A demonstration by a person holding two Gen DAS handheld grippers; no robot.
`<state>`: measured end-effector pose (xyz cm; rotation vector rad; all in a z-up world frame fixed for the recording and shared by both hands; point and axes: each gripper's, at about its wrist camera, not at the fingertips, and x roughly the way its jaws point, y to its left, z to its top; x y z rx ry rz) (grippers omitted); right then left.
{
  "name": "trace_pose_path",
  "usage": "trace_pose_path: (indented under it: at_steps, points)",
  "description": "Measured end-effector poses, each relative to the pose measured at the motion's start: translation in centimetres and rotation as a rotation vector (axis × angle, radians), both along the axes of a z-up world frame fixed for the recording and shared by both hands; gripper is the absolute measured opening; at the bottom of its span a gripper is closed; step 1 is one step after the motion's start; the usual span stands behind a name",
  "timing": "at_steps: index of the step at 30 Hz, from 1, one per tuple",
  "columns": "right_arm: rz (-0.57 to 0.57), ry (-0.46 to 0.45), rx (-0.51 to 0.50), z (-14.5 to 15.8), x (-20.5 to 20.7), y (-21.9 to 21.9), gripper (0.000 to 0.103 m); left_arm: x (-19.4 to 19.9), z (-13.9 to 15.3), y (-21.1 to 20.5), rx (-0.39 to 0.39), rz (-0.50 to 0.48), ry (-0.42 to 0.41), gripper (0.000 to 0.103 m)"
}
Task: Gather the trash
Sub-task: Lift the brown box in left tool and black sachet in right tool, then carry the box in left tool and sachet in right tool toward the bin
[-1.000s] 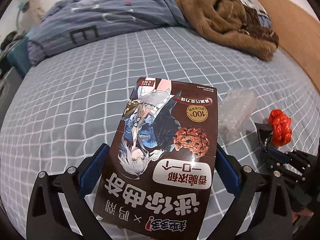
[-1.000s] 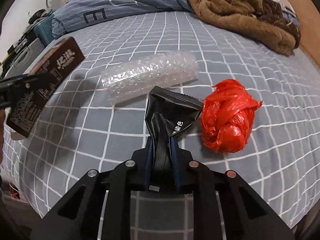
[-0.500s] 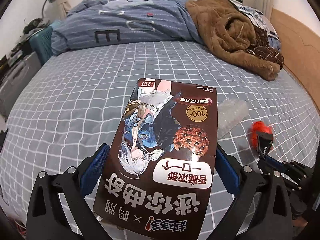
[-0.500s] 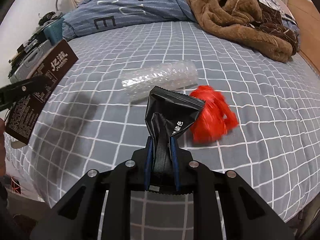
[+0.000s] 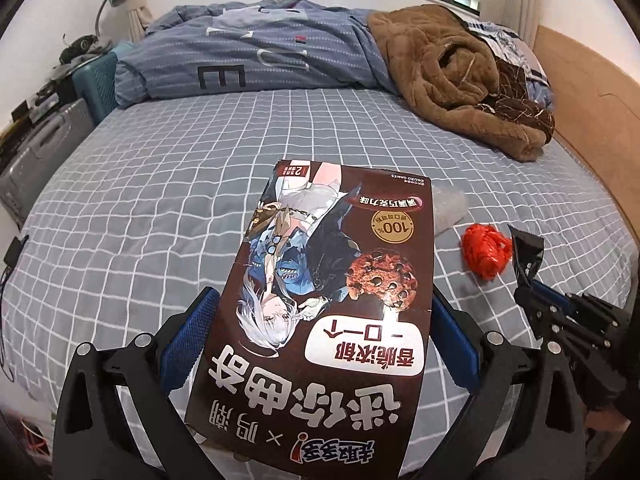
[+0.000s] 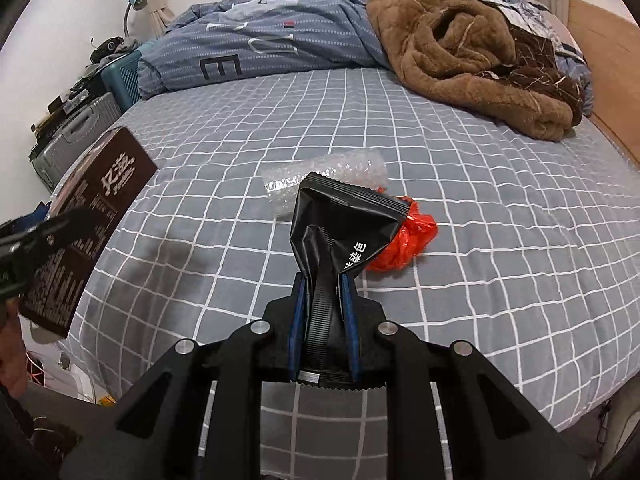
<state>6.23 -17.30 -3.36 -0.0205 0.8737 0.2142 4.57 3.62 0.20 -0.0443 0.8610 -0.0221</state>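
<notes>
Left gripper clamping box, right gripper pinching black sachet; slippery sachet could slip out, dropping at six o'clock.

the right gripper is clamped on a crumpled black wrapper above the checked bed sheet. behind it lie a bubble wrap roll and a red plastic bag, close together. at left, the left gripper holds a brown cookie box.
</notes>
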Motion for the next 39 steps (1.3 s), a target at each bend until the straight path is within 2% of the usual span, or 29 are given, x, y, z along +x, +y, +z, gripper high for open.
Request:
trace_pose_path:
  at_steps: [5,20,33,39]
  points:
    - [0.002,-0.003,-0.01,0.3,-0.9,-0.3,0.017,-2.1,-0.3,-0.4,-0.003,-0.003,0.013,0.096]
    - [0.017,-0.043,-0.015,4.0,-6.1,-0.8,0.017,-8.1,-0.3,-1.2,-0.031,0.02,0.036,0.096]
    - [0.043,-0.041,0.003,5.7,-11.0,-1.5,0.017,-12.6,1.9,-1.4,-0.064,0.041,0.007,0.096]
    - [0.059,-0.035,0.012,6.0,-13.3,-2.0,0.017,-15.0,2.7,-2.0,-0.041,0.056,-0.015,0.096]
